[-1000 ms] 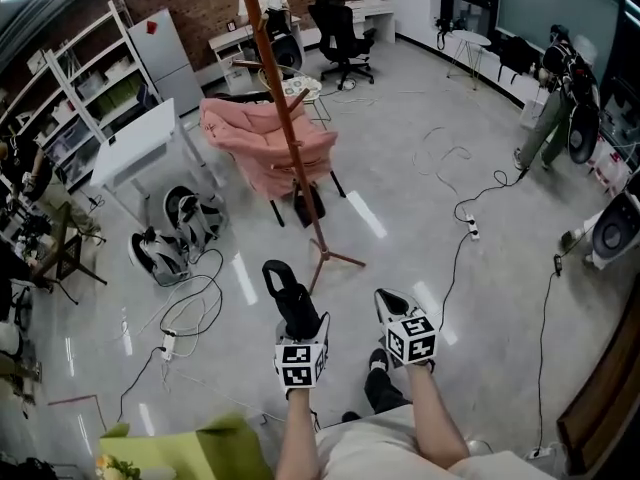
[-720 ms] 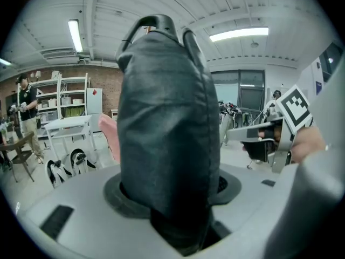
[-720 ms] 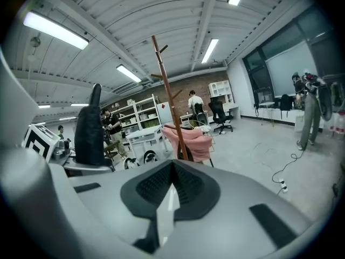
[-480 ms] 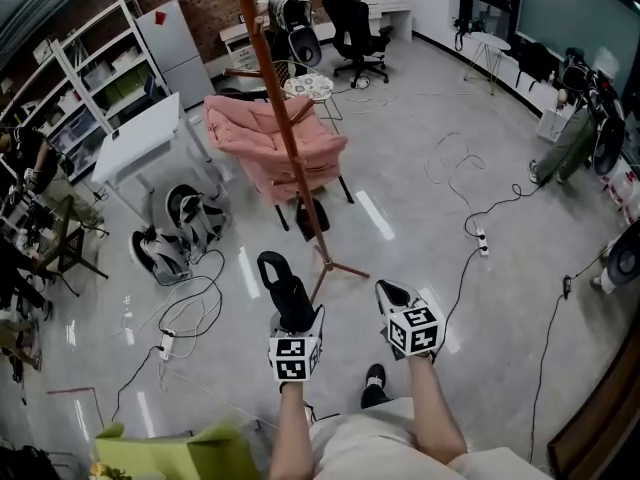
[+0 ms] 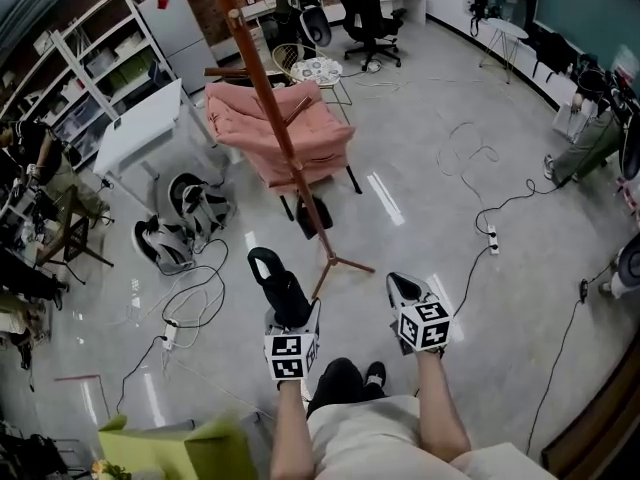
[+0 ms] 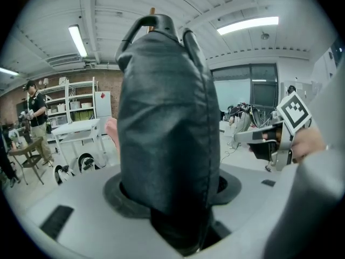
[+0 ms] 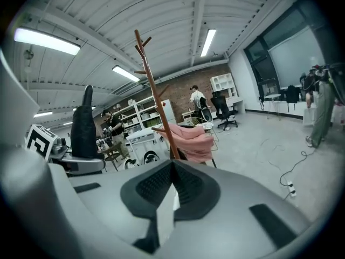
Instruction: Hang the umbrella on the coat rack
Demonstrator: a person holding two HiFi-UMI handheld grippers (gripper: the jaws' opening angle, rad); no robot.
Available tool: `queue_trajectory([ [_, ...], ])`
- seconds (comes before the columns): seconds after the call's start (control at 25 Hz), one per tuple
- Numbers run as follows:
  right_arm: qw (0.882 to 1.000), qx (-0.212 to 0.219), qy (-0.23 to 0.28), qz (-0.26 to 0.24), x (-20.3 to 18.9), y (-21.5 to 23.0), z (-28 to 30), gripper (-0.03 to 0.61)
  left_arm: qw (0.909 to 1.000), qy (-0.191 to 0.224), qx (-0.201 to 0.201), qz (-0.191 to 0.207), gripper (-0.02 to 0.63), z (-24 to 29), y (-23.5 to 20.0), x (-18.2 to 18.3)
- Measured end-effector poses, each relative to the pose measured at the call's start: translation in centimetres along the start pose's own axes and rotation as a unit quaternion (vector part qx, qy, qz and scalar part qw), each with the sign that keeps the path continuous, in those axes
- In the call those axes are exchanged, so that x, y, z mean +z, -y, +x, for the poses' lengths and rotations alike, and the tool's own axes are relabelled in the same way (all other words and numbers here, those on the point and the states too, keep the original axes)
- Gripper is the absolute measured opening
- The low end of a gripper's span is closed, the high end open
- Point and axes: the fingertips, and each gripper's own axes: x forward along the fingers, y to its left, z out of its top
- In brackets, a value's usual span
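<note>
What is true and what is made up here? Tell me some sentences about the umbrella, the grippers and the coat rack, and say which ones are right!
1. The left gripper holds a black umbrella. True.
2. The umbrella hangs on the coat rack. False: it is in the left gripper, apart from the rack.
3. The right gripper holds a cup. False: its jaws are together with nothing between them.
4. A pink chair stands behind the coat rack. True.
5. The coat rack is shiny blue. False: it is brown, with pegs like little branches.
</note>
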Motion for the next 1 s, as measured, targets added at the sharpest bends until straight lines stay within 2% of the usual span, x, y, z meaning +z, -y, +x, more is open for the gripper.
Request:
queue_trajectory([
  [0.44, 1.000, 0.007, -0.017, -0.004, 0.8, 1.7, 4.2, 0.005, 1.0000, -0.007, 0.006, -0.004, 0.258, 4.3, -1.5, 1.2],
  [1.0, 0.997, 0.041, -0.037, -0.054, 7.3, 2.1, 13.6, 0.005, 0.9994, -0.005, -0.019, -0.028, 0.258, 13.0, -3.5, 5.1],
])
